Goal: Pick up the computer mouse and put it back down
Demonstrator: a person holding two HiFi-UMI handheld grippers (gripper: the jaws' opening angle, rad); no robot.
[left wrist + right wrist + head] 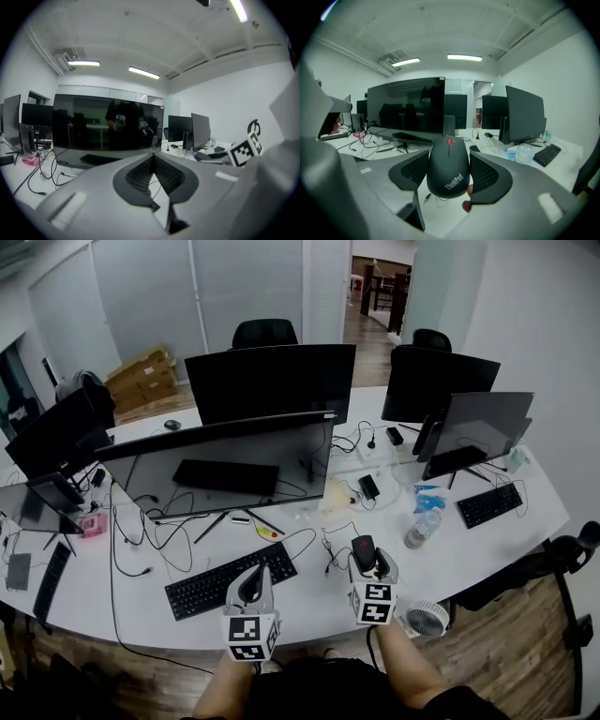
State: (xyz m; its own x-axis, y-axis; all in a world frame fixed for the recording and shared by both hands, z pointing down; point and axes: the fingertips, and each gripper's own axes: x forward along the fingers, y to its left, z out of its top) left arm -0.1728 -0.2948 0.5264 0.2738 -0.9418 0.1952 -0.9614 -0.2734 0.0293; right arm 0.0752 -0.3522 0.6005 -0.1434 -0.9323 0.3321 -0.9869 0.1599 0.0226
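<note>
Right claw (448,165) clamped on black mouse (448,176), left claw (153,160) closed, empty

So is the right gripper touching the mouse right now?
Touching. In the right gripper view, the right gripper has both jaws pressed against the sides of the mouse.

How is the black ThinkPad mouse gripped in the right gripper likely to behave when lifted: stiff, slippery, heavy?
The ThinkPad mouse looks like a hard shell, so it is probably rigid. Its smooth, curved sides could slip, though the right gripper's ribbed pads clamp both sides. It fits between the jaws, so it is probably light.
</note>
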